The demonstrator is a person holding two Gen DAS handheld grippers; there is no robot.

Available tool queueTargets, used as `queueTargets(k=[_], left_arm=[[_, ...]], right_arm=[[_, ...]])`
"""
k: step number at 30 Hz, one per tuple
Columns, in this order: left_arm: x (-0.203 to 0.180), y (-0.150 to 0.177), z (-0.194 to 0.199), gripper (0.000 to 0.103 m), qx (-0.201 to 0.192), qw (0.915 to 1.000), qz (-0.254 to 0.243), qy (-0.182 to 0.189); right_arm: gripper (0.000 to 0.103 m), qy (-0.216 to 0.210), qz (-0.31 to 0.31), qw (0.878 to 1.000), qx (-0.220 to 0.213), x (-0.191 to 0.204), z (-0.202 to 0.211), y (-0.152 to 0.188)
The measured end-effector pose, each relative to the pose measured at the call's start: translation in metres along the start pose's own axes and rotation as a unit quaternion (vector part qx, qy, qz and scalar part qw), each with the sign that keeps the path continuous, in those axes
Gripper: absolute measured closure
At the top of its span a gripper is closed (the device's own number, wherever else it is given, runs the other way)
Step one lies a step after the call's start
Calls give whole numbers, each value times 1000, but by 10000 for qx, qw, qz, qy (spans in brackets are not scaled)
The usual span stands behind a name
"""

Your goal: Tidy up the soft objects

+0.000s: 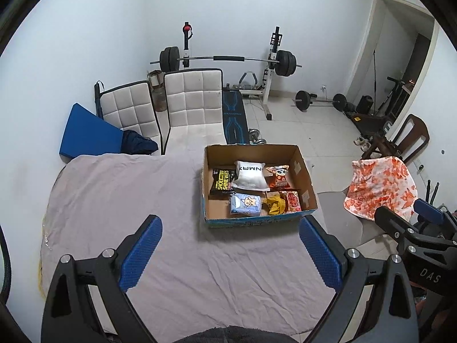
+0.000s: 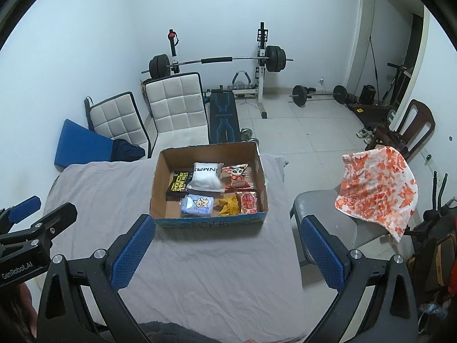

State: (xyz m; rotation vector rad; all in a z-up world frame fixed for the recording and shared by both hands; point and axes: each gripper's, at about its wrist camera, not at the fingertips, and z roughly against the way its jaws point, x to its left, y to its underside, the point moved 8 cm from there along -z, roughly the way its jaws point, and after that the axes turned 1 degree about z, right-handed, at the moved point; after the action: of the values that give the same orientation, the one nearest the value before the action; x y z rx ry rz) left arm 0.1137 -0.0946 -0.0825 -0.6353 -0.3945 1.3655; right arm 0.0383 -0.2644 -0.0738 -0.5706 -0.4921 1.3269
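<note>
An open cardboard box [image 1: 307, 188] [image 2: 158, 183] sits on the grey sheet-covered table [image 1: 128, 200] [image 2: 100, 194]. Inside lie several soft packs: a white pouch [image 1: 250, 175] [image 2: 206, 177], a black wipes pack [image 1: 222, 181] [image 2: 179, 184], a light blue pack [image 1: 246, 204] [image 2: 197, 205], a yellow bag [image 1: 274, 204] [image 2: 228, 204] and red snack bags [image 1: 278, 175] [image 2: 238, 177]. My left gripper [image 1: 230, 245] is open and empty, near the box's front. My right gripper [image 2: 228, 243] is open and empty too. Each gripper shows at the other view's edge.
An orange-and-white patterned cloth [image 1: 380, 188] [image 2: 377, 191] drapes over a grey chair [image 2: 320, 208] to the right of the table. Two white padded chairs [image 1: 194, 105] [image 2: 177, 105], a blue mat [image 1: 88, 131] and a weight bench with barbell [image 1: 228, 60] stand behind.
</note>
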Motion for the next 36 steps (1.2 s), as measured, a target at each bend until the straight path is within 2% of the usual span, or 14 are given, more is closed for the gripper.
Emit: queueTargets(k=[36], left_arm=[[2, 1, 4, 5, 1, 9999, -84, 61]], right_arm=[[0, 152, -84, 9998, -98, 1, 21, 0]])
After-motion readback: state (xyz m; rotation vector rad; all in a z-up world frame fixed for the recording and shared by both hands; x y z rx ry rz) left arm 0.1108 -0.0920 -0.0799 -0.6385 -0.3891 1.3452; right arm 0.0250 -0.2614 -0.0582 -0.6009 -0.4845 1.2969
